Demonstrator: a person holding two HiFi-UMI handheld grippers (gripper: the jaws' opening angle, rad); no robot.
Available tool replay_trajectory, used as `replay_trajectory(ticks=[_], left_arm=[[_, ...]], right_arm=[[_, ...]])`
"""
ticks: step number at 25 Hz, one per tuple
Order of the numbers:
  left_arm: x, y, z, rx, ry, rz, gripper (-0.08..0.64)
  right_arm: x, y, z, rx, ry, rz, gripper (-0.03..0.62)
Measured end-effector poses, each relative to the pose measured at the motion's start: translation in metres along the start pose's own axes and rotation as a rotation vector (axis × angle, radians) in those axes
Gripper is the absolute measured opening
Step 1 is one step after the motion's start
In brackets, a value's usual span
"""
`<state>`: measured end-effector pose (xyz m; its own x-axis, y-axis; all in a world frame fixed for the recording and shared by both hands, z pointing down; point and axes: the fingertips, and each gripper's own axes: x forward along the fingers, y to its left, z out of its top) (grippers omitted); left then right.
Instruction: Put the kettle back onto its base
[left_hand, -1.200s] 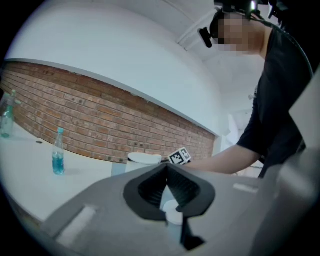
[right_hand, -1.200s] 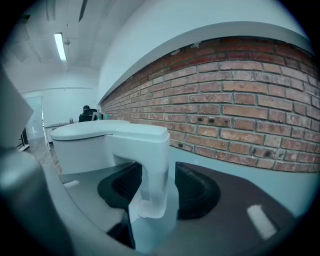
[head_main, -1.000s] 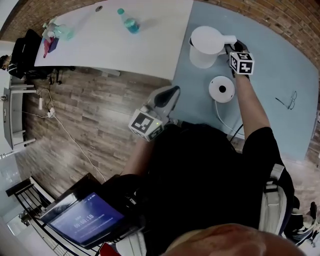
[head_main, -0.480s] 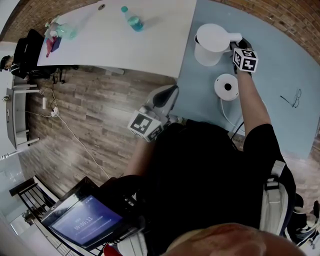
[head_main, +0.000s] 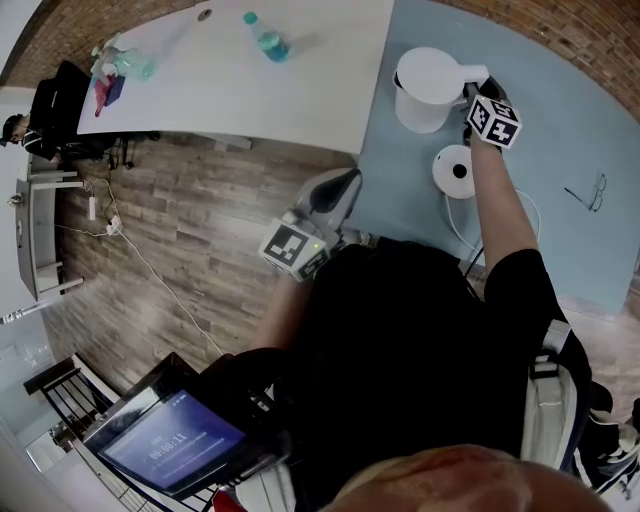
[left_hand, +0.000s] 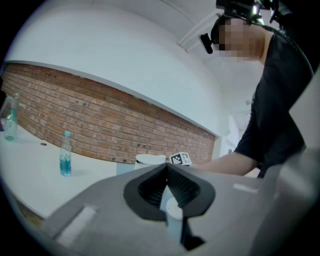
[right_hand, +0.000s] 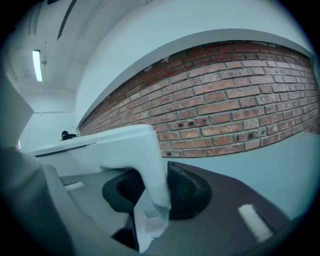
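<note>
Since a second ago, the right gripper (head_main: 472, 97) has been rolled a little, so its marker cube (head_main: 492, 122) is now seen tilted. The kettle (head_main: 425, 85) and the base (head_main: 457, 170) have been kept in much the same places.

Closest in, at the picture's 7 o'clock, a lit screen (head_main: 170, 440) is seen. The left gripper (head_main: 340, 185) is held off the edge of the blue table (head_main: 400, 200), at 8 o'clock from the base. Its jaws are pressed together and nothing is held between them.

The round white base is set on the blue table, and a white cord (head_main: 452, 232) is led from it toward 6 o'clock. Glasses (head_main: 585, 195) are laid at 3 o'clock from the base, well apart.

The white kettle is found at 11 o'clock from the base, near it but not on it. Its handle (right_hand: 150, 175) is caught between the jaws of the right gripper, which are being opened a little; the pads are still seen against it. Whether the kettle is lifted cannot be told.

Farther off, at 10 o'clock from the kettle, a bottle (head_main: 265, 38) is stood on the white table (head_main: 250, 95). A brick wall (right_hand: 225, 110) is seen behind.
</note>
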<state>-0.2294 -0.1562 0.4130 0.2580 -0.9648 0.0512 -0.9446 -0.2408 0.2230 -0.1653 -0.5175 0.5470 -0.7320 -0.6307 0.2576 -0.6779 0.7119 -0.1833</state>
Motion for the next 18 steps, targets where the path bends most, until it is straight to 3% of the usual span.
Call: replay_trajectory(ticks=[5,18], left_arm=[[0.002,-0.005,-0.001,0.004,-0.005,-0.019,0.003],[0.007,-0.013,0.0,0.002,-0.011,-0.083,0.003]], right_arm=[[-0.005,-0.001,0.004,0.002,-0.016,-0.007,0.123],[-0.032,-0.012,0.038,0.124,-0.098,-0.022,0.124]])
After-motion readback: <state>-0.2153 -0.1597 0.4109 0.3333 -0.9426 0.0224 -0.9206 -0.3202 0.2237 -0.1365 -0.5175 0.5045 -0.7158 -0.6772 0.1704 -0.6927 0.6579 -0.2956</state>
